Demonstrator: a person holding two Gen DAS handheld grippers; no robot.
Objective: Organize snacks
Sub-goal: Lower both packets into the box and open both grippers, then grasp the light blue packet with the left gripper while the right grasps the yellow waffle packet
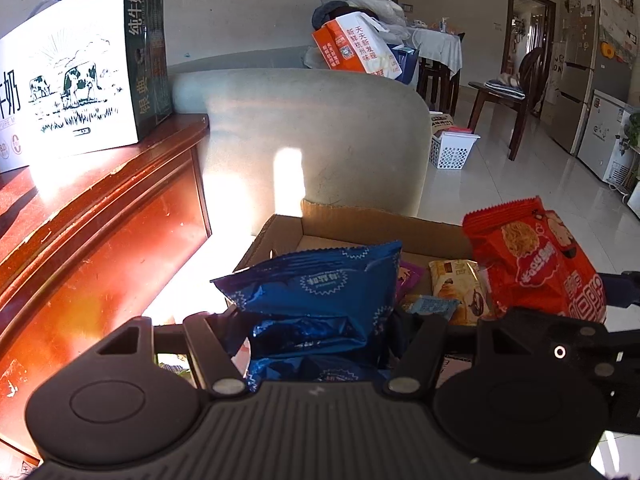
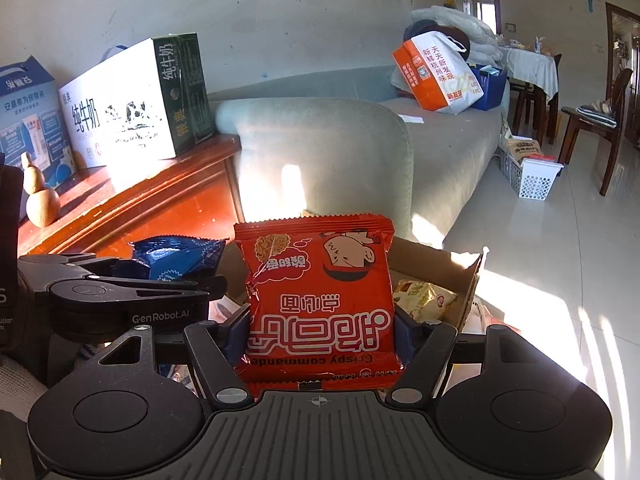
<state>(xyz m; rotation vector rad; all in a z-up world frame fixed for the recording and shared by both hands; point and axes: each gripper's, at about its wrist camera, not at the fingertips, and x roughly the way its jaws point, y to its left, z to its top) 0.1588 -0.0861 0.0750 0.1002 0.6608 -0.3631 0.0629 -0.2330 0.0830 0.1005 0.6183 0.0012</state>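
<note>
Left wrist: our left gripper (image 1: 320, 320) grasps a blue packet (image 1: 320, 296) above the box (image 1: 280, 236). Right wrist: our right gripper (image 2: 320, 340) grasps a red packet (image 2: 320, 300).

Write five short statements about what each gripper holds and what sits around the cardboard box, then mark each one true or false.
1. The left gripper holds a blue packet. True.
2. The right gripper holds a green packet. False: its fingers clamp a red noodle packet.
3. The cardboard box holds no snacks. False: a yellow snack pack lies in it.
4. A milk carton with cows stands on the wooden cabinet. True.
5. The white perforated basket stands on the sofa. False: it stands on the floor beside the sofa.
</note>
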